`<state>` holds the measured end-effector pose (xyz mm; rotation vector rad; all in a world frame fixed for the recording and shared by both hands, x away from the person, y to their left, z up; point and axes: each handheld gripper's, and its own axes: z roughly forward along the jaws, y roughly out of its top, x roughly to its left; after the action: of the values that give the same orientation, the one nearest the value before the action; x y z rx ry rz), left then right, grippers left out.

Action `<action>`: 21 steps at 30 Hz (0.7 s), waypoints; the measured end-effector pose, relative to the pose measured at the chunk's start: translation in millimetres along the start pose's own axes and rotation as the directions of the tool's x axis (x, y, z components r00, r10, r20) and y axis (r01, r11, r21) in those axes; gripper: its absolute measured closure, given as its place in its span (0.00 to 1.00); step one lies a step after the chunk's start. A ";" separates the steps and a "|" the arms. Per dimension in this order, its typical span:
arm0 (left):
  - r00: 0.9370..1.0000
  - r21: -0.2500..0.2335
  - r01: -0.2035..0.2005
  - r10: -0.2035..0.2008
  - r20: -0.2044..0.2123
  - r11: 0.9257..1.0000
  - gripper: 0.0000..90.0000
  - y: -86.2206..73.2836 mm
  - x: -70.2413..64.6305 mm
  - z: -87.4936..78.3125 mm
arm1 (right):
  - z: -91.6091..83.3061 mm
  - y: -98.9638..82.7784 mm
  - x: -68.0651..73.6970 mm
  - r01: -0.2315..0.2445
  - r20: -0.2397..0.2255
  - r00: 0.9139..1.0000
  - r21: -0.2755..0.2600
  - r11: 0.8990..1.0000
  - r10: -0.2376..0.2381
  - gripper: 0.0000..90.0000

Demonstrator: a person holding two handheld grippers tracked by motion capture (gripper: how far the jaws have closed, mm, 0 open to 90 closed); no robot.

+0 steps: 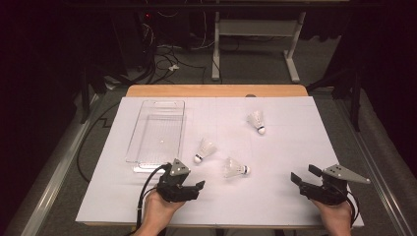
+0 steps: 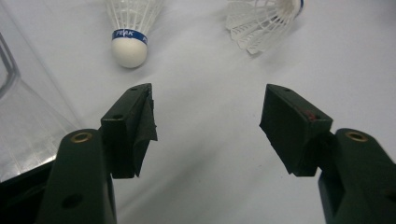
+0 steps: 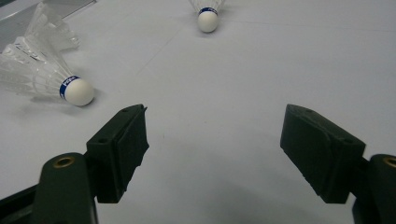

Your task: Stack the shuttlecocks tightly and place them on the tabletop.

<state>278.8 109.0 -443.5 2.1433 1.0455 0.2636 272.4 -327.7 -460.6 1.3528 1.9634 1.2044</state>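
Observation:
Three white shuttlecocks with blue-banded corks lie on the white table sheet [image 1: 275, 196]: a left one [image 1: 204, 149], a middle one [image 1: 235, 168] and a far one [image 1: 256, 121]. My left gripper [image 1: 189, 178] rests at the front left, just short of the left shuttlecock [image 2: 130, 32], with the middle one [image 2: 261, 21] off to its right. That gripper [image 2: 208, 116] is open with bare sheet between its jaws. At the front right, my right gripper [image 1: 305, 174] also stands open [image 3: 215, 135] and empty. The middle shuttlecock [image 3: 46, 77] lies ahead to its left and the far one [image 3: 207, 16] straight ahead.
A clear plastic bin [image 1: 157, 132] stands empty at the left of the sheet, close beside my left gripper, and its wall [image 2: 23, 116] shows there. Beyond the table's wooden far edge [image 1: 216, 90] are cables and desk legs on a dark floor.

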 end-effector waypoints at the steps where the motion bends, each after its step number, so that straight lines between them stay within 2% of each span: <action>1: 1.000 0.000 0.000 0.000 0.000 1.000 0.40 0.0 0.0 0.0 | 0.0 0.0 0.0 0.000 0.000 1.000 0.000 1.000 0.000 0.26; 3: 1.000 0.000 0.006 -0.006 0.004 1.000 0.40 3.6 1.2 0.4 | 0.0 0.0 0.1 0.001 0.000 1.000 -0.001 1.000 -0.001 0.26; 7: 1.000 0.017 -0.019 0.019 -0.011 1.000 0.41 14.6 1.9 0.6 | 0.4 0.0 0.2 0.004 -0.001 1.000 0.001 1.000 -0.004 0.26; 14: 1.000 0.035 -0.016 0.016 -0.014 0.999 0.42 26.8 3.4 4.1 | 0.5 -0.1 0.4 0.005 -0.004 1.000 0.004 1.000 -0.005 0.26; 15: 1.000 0.042 -0.017 0.018 -0.018 0.999 0.42 28.7 3.3 4.4 | 0.5 -0.1 0.4 0.005 -0.004 1.000 0.004 1.000 -0.005 0.26; 16: 0.998 0.045 -0.033 0.035 -0.048 0.998 0.42 31.9 2.6 5.2 | 0.7 -0.1 0.5 0.006 -0.005 1.000 0.005 1.000 -0.006 0.26; 17: 0.998 0.047 -0.034 0.037 -0.053 0.998 0.43 33.5 2.5 5.5 | 0.7 -0.1 0.5 0.006 -0.004 1.000 0.004 1.000 -0.006 0.26; 21: 0.998 0.050 -0.019 0.022 -0.052 0.999 0.43 38.0 4.2 6.9 | 0.4 0.0 0.1 0.005 -0.001 1.000 0.002 1.000 -0.005 0.26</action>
<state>307.6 93.1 -422.8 2.2034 1.0703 0.3075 272.6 -327.5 -460.8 1.3477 1.9680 1.2016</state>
